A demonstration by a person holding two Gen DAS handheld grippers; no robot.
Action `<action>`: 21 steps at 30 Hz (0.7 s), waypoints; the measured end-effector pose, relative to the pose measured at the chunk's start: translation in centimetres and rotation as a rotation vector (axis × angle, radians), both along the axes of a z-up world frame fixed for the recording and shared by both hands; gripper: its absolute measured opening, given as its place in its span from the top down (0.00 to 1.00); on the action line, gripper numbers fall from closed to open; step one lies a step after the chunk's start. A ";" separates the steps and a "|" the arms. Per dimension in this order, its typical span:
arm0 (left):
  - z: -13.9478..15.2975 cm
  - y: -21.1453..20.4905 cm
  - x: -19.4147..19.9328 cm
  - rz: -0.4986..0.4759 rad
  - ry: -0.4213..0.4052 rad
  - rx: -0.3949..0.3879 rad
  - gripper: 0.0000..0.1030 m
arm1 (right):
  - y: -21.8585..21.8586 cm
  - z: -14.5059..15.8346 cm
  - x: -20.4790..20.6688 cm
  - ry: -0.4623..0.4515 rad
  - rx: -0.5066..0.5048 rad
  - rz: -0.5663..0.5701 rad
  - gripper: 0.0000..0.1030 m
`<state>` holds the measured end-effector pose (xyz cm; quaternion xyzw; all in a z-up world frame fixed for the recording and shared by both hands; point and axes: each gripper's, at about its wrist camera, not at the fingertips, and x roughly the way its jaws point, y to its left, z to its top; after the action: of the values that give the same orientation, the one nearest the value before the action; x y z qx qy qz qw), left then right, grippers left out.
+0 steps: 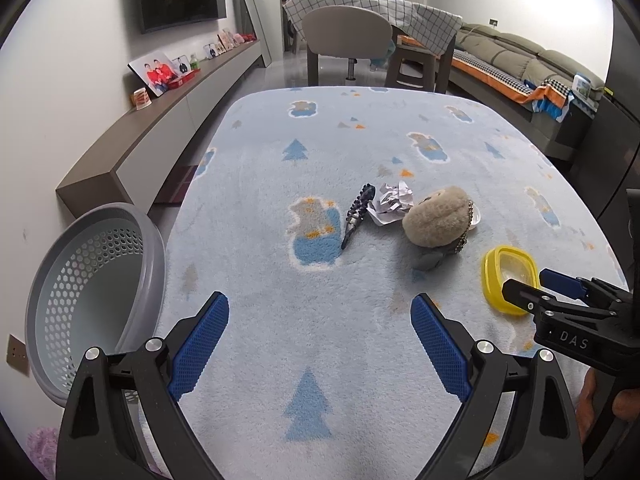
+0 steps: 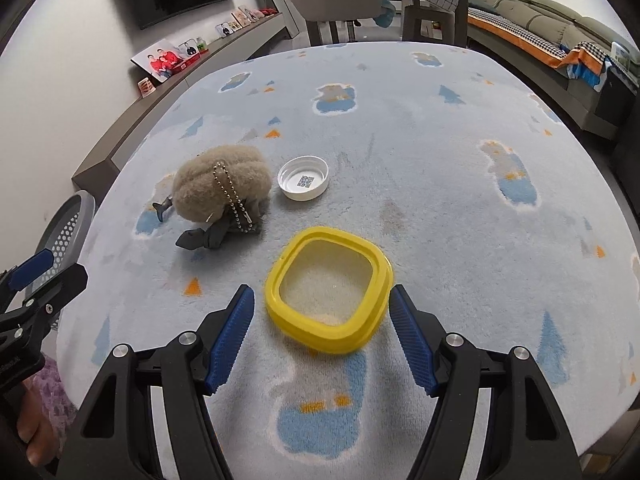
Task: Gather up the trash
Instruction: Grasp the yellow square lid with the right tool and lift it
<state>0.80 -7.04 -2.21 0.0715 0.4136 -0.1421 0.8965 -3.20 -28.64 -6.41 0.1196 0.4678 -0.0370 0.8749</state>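
A yellow square lid (image 2: pixel 330 286) lies on the blue fleece-covered table (image 2: pixel 440 140); my right gripper (image 2: pixel 322 326) is open with its fingers on either side of the lid, not touching. The lid (image 1: pixel 506 280) and right gripper (image 1: pixel 532 284) also show in the left wrist view. A white round cap (image 2: pixel 304 178), a tan plush keychain (image 2: pixel 224 188), a crumpled paper ball (image 1: pixel 390 202) and a dark studded hair clip (image 1: pixel 357 214) lie mid-table. My left gripper (image 1: pixel 320 334) is open and empty above the near table. A grey perforated basket (image 1: pixel 92 292) stands left of the table.
A long low shelf (image 1: pixel 160 120) with photos runs along the left wall. A chair (image 1: pixel 346 36) and a cloth-draped table stand behind. A sofa (image 1: pixel 532 60) is at the right. The left gripper shows at the left edge of the right wrist view (image 2: pixel 36 280).
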 end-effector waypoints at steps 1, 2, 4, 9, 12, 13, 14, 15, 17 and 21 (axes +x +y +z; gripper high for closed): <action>-0.1 0.0 0.0 0.000 0.001 0.003 0.12 | -0.1 -0.2 0.0 0.000 0.002 -0.005 0.35; -0.2 -0.1 0.0 -0.001 0.003 0.006 0.12 | -0.1 -0.3 0.1 0.002 0.001 -0.011 0.35; -0.5 -0.1 0.0 -0.004 0.009 0.009 0.12 | -0.2 -0.8 0.3 0.013 0.000 -0.015 0.35; -1.0 -0.2 0.0 -0.011 0.020 0.009 0.12 | 0.1 -1.1 0.6 0.015 -0.014 -0.016 0.34; -1.3 -0.3 0.0 -0.014 0.028 0.010 0.12 | 0.2 -1.1 0.8 0.011 -0.010 -0.016 0.33; -1.4 -0.4 0.0 -0.015 0.029 0.010 0.12 | 0.2 -1.1 0.8 0.009 -0.008 -0.016 0.33; -1.4 -0.4 0.0 -0.016 0.030 0.009 0.12 | 0.2 -1.0 0.8 0.009 -0.008 -0.016 0.33; -1.4 -0.4 -0.1 -0.017 0.030 0.009 0.12 | 0.2 -1.0 0.9 0.010 -0.009 -0.016 0.33; -1.5 -0.3 0.0 -0.017 0.029 0.009 0.12 | 0.2 -1.0 0.9 0.010 -0.007 -0.018 0.32; -1.5 -0.4 -0.1 -0.016 0.030 0.009 0.12 | 0.5 -1.1 1.0 0.014 -0.033 -0.017 0.31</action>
<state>0.75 -7.39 -3.73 0.0768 0.4271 -0.1484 0.8887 -2.23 -28.13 -7.50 0.1087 0.4720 -0.0532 0.8733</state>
